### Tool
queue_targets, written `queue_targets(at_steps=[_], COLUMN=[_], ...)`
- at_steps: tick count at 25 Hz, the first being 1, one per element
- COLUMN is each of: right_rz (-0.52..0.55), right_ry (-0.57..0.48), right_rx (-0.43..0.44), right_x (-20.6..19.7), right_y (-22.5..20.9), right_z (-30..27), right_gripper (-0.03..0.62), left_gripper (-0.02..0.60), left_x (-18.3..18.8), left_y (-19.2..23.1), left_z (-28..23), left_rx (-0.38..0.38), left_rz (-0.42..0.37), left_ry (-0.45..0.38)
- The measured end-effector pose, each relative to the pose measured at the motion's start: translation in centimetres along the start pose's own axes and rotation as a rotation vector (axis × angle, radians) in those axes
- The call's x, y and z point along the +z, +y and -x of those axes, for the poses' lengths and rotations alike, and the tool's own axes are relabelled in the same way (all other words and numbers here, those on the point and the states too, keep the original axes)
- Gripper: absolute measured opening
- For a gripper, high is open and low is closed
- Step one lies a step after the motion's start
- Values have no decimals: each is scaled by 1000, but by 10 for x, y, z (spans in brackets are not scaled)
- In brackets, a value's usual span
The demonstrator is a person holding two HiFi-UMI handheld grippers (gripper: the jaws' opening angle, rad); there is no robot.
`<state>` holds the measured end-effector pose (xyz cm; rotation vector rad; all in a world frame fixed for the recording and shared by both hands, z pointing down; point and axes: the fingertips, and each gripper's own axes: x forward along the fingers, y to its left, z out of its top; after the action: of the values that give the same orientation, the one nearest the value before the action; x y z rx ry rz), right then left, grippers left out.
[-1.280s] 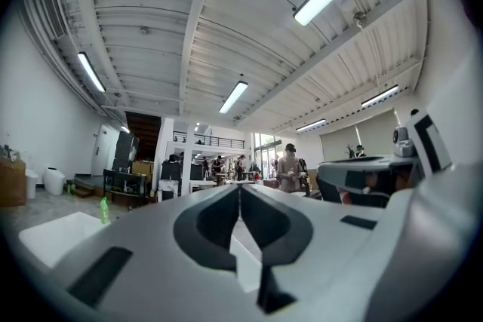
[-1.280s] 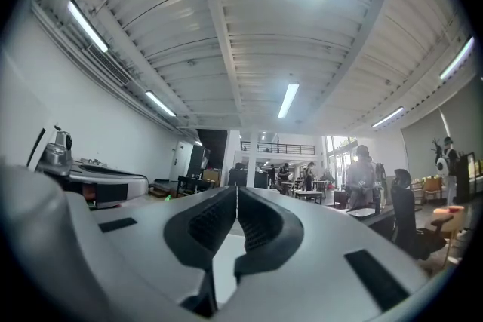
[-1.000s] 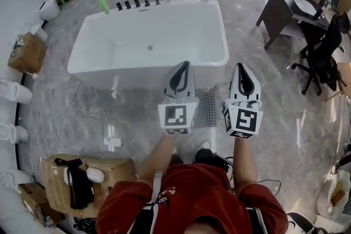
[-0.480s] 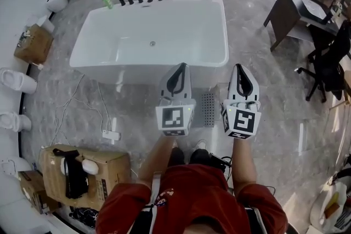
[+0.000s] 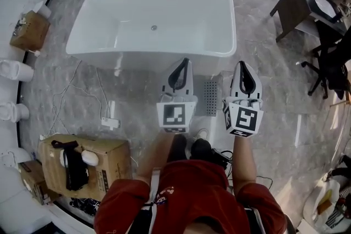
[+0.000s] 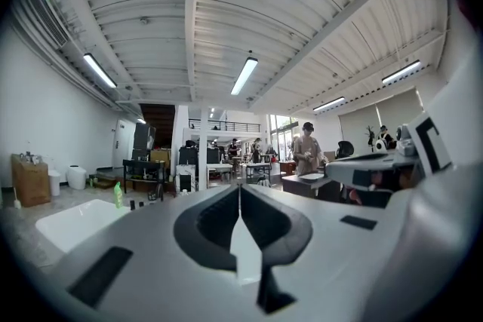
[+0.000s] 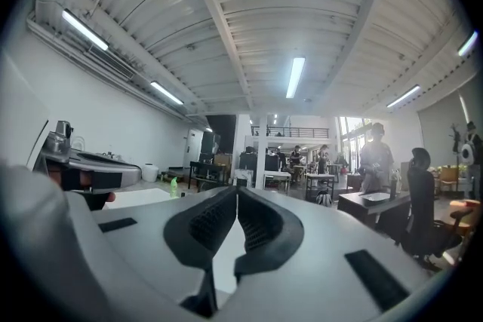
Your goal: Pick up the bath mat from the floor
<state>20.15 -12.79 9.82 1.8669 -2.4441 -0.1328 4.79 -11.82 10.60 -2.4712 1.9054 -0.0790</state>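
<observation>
Grey marbled floor [image 5: 137,98] fills the head view, and we see a white bathtub [image 5: 153,24] standing on it. The bath mat [image 5: 210,97] lies flat on the floor just in front of the tub, showing between our left tool [image 5: 184,63] and right tool [image 5: 242,65], both held up above the floor. A cardboard box [image 5: 109,164] and a power strip [image 5: 109,122] sit off to our left, well apart from the mat.

From the left gripper view, the left tool [image 6: 240,196] is pressed together on nothing, aimed across a hall with strip lights. The bathtub [image 6: 68,226] and a green bottle [image 6: 118,194] show low left.

From the right gripper view, the right tool [image 7: 238,196] is likewise pressed together, empty, with an office chair [image 7: 419,211] at right.
</observation>
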Motion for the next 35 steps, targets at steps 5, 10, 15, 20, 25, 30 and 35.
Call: queue_targets(at_steps=[5, 10, 15, 20, 25, 30, 35], right_rz=[11, 10, 6, 29, -1, 10, 25], right_ry=[52, 81, 143, 185, 231, 265, 317], right_rx=[17, 16, 16, 20, 20, 51, 68], right_x=[-31, -67, -118, -169, -228, -278, -326], right_y=[22, 30, 43, 50, 74, 106, 123], right_z=[-12, -22, -23, -26, -26, -19, -12], right_gripper=[12, 12, 12, 12, 14, 14, 14], left_gripper=[17, 17, 17, 17, 17, 17, 17], left_x=[-32, -66, -115, -170, -235, -294, -347], left_y=[22, 36, 47, 57, 74, 82, 84], left_z=[-1, -7, -2, -1, 7, 21, 26], left_rx=[12, 25, 26, 35, 31, 1, -29], left_rz=[13, 23, 13, 22, 12, -10, -26], left_ry=[36, 55, 102, 145, 205, 249, 285])
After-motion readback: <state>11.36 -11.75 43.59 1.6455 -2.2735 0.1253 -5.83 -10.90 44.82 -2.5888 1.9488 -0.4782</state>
